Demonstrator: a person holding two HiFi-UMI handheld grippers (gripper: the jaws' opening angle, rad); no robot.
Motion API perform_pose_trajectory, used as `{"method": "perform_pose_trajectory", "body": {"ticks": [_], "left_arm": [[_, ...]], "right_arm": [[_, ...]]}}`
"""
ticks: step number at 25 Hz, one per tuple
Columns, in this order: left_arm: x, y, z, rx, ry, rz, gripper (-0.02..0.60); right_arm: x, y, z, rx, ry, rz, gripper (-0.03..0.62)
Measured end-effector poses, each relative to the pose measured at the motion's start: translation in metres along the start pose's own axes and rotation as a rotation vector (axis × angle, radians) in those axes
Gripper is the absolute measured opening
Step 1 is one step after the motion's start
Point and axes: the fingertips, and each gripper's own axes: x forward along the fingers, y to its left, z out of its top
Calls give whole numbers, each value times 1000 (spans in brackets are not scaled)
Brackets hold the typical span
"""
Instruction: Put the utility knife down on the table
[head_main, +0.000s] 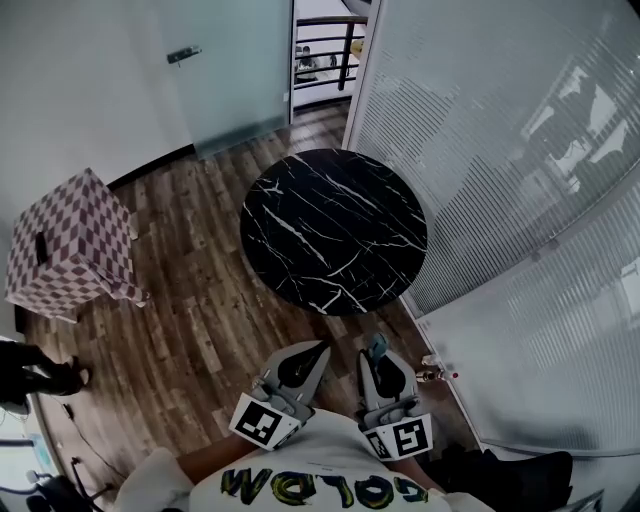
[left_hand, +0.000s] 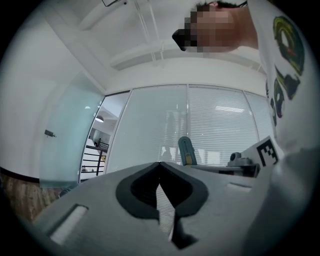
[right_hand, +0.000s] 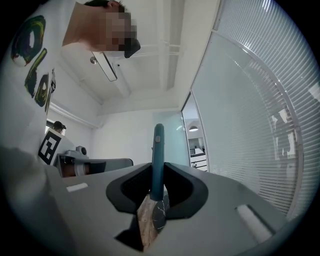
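A teal utility knife (right_hand: 158, 150) stands clamped between the jaws of my right gripper (right_hand: 158, 169), its handle sticking out past the fingertips. In the head view the right gripper (head_main: 380, 362) with the knife (head_main: 376, 345) is just short of the near edge of the round black marble table (head_main: 335, 230). My left gripper (head_main: 312, 356) is beside it on the left, also short of the table. In the left gripper view the left gripper (left_hand: 161, 165) has its jaws meeting at the tips with nothing between them. That view also shows the knife (left_hand: 185, 150) at the right.
A checkered box (head_main: 70, 245) stands on the wooden floor at the left. A glass wall with blinds (head_main: 520, 200) runs along the right, close to the table. A person's shoes (head_main: 45, 378) show at the left edge. A frosted glass door (head_main: 225, 70) is behind the table.
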Motion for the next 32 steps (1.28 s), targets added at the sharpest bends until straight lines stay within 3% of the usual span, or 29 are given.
{"method": "perform_pose_trajectory", "body": {"ticks": [9,15,32], "left_arm": [[46,78,-1,13,41,-19,0],[79,118,2,-18,39,-33,0],[130,182,-2,-29,58,-90,0]], "right_arm": [[87,-22,-4,4,15,4,74],[134,-41,-8,8,21,-12,74],[210,-74,-21,11,42,-45,74]]}}
